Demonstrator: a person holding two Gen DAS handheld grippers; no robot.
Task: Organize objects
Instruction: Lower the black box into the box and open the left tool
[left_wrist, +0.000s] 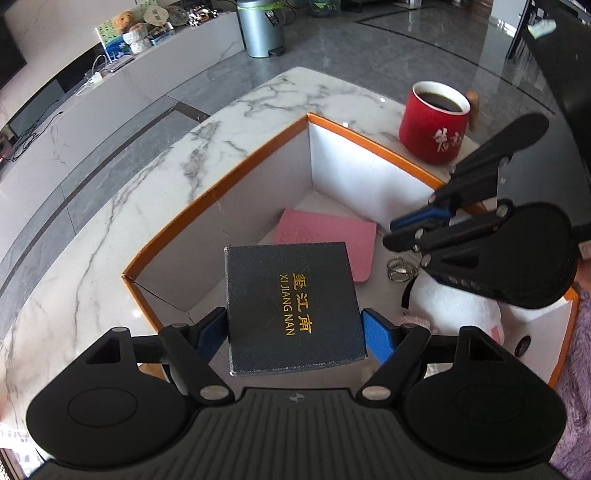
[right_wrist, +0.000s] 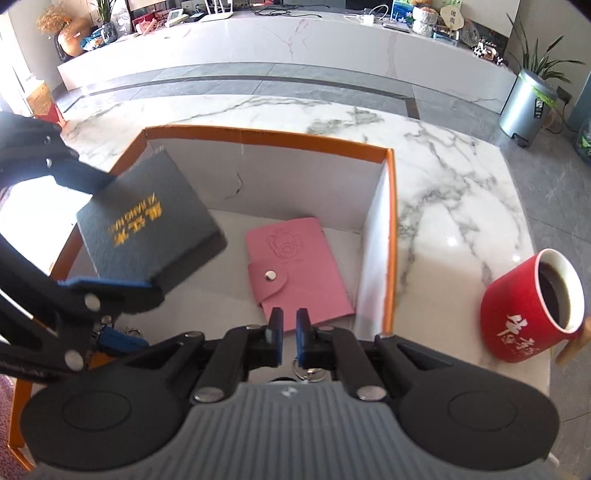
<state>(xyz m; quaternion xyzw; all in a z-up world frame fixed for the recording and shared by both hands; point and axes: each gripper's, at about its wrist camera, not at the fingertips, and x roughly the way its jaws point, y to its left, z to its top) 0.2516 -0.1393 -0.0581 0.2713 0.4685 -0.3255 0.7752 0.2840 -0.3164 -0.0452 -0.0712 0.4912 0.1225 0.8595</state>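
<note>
Overhead, a dark gift box (left_wrist: 293, 308) is clamped by the left gripper (left_wrist: 295, 330) above an orange-rimmed carton (left_wrist: 373, 142); the right gripper (right_wrist: 289, 328) is closed, empty.

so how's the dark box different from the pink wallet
The dark box is held in the air by the left gripper; the pink wallet lies flat on the floor of the orange-rimmed box. The dark box is thick with gold lettering; the pink wallet is thin with a snap flap. Both are rectangular.
</note>
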